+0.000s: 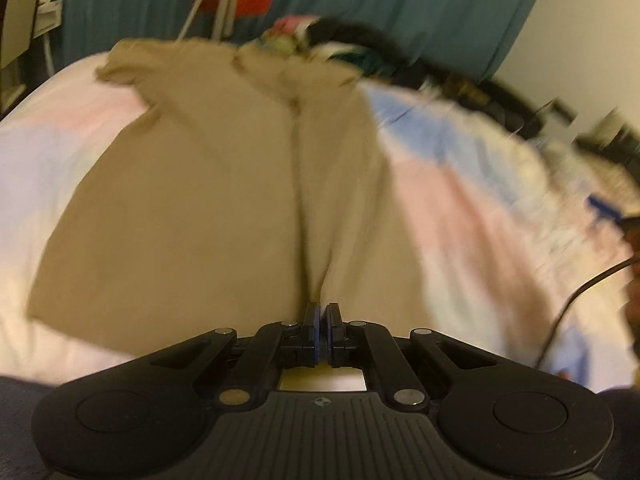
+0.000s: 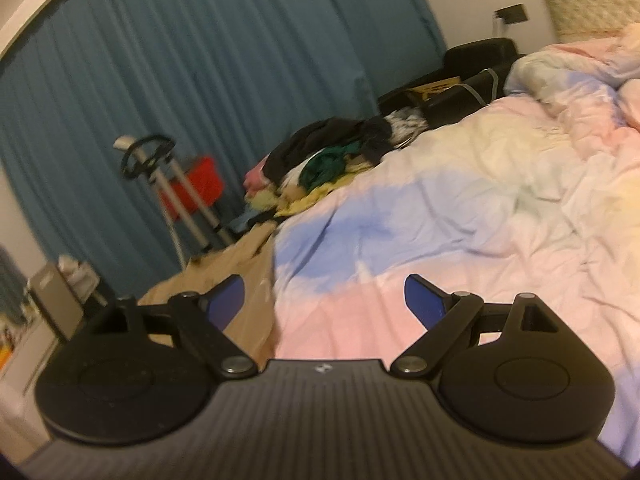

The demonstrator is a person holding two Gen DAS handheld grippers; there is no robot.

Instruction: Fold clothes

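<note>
Across the left wrist view, a tan garment [image 1: 208, 200] lies spread over a bed with a pastel duvet [image 1: 472, 208] in pink, blue and white patches. The left tongs [image 1: 321, 320] sit at the near edge of that cloth, their blue pads drawn almost together, and a ridge of tan fabric runs up from between them toward the far end of the garment, so they are pinching a fold of it. Much of the picture is smeared by blur. Beyond the garment a heap of mixed clothes [image 1: 344, 48] rests at the far edge of the bed, in front of a teal curtain [image 1: 420, 4]. A black cable [image 1: 576, 300] crosses the right side.

Over in the right wrist view, the right tongs [image 2: 324, 300] stand wide apart with nothing between the blue pads, hovering above the pink and blue duvet [image 2: 460, 200]. The tan garment [image 2: 248, 280] shows at the left, partly behind the left-hand finger. Farther back, the clothes heap [image 2: 332, 152] lies on the bed's edge, and a red object on a metal stand [image 2: 188, 188] stands before the teal curtain [image 2: 200, 60].
</note>
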